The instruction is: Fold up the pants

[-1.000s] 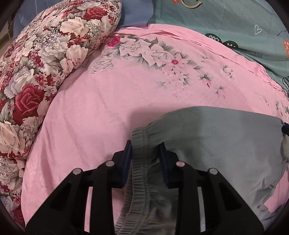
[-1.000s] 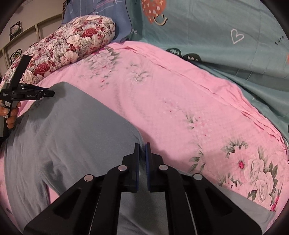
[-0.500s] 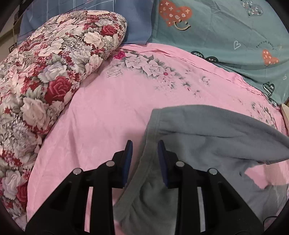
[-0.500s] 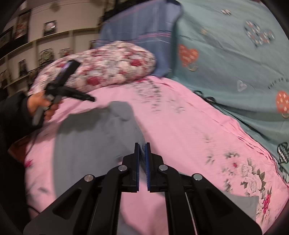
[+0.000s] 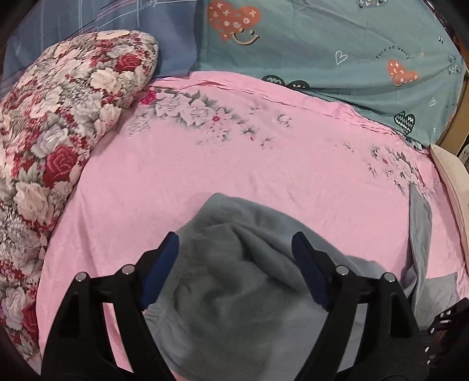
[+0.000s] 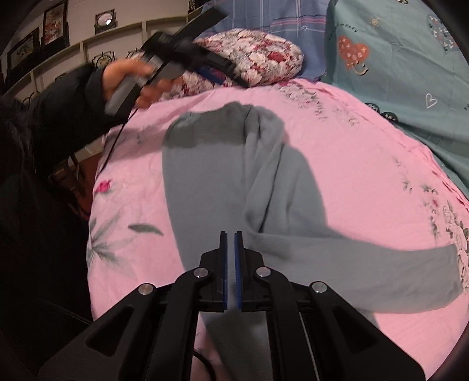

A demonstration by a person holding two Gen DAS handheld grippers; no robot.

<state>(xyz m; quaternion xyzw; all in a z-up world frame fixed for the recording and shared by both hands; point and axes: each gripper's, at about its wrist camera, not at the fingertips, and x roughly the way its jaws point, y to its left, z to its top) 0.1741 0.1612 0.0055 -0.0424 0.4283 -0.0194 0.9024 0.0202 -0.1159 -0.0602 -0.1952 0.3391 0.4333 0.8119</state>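
The grey pants (image 5: 234,263) are spread on the pink bed sheet (image 5: 234,164), bunched beneath the left claw (image 5: 234,252), whose jaws are opening, nothing gripped. The right claw (image 6: 230,243) is closed, empty, above the near part.

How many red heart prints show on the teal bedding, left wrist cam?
2. One large heart at top centre of the teal bedding, above the pink sheet; one smaller heart toward the right edge. More may lie beyond the frame.
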